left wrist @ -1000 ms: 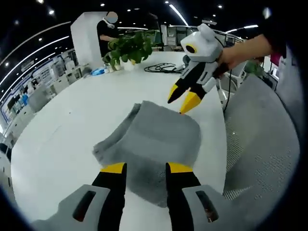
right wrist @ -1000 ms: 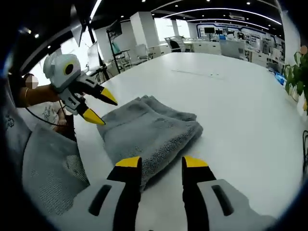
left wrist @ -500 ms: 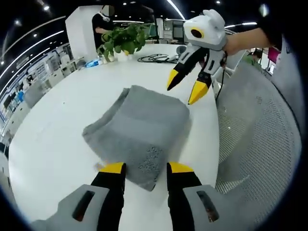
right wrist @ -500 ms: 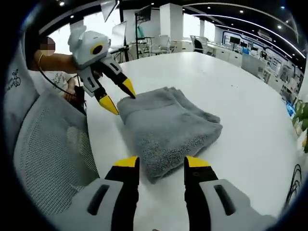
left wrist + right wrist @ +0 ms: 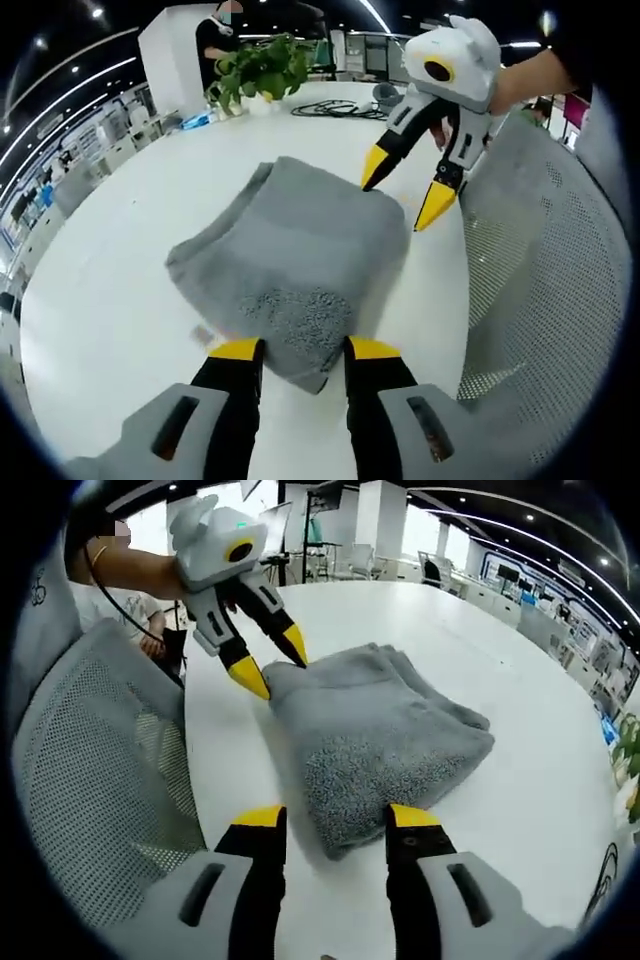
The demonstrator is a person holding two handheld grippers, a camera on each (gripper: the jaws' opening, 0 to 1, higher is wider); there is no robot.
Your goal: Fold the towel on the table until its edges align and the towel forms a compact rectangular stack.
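A grey towel (image 5: 290, 255) lies folded in a thick, roughly rectangular stack on the white table (image 5: 100, 300). In the left gripper view my left gripper (image 5: 303, 350) stands open, with the towel's near corner just at its yellow tips. My right gripper (image 5: 405, 190) comes in from the right, open, with one tip at the towel's far corner. In the right gripper view my right gripper (image 5: 338, 820) is open at the near edge of the towel (image 5: 385, 735). The left gripper (image 5: 272, 662) is open there at the far corner, held by a person's hand.
A grey mesh chair (image 5: 545, 300) stands against the table edge beside the towel, and it appears as the chair (image 5: 90, 770) in the right gripper view. A potted plant (image 5: 262, 70) and black cables (image 5: 335, 108) sit at the far end of the table. A person (image 5: 215, 35) stands beyond them.
Both grippers have closed in on opposite corners of the towel. The towel's corners now sit at their tips. The towel itself keeps its folded shape.
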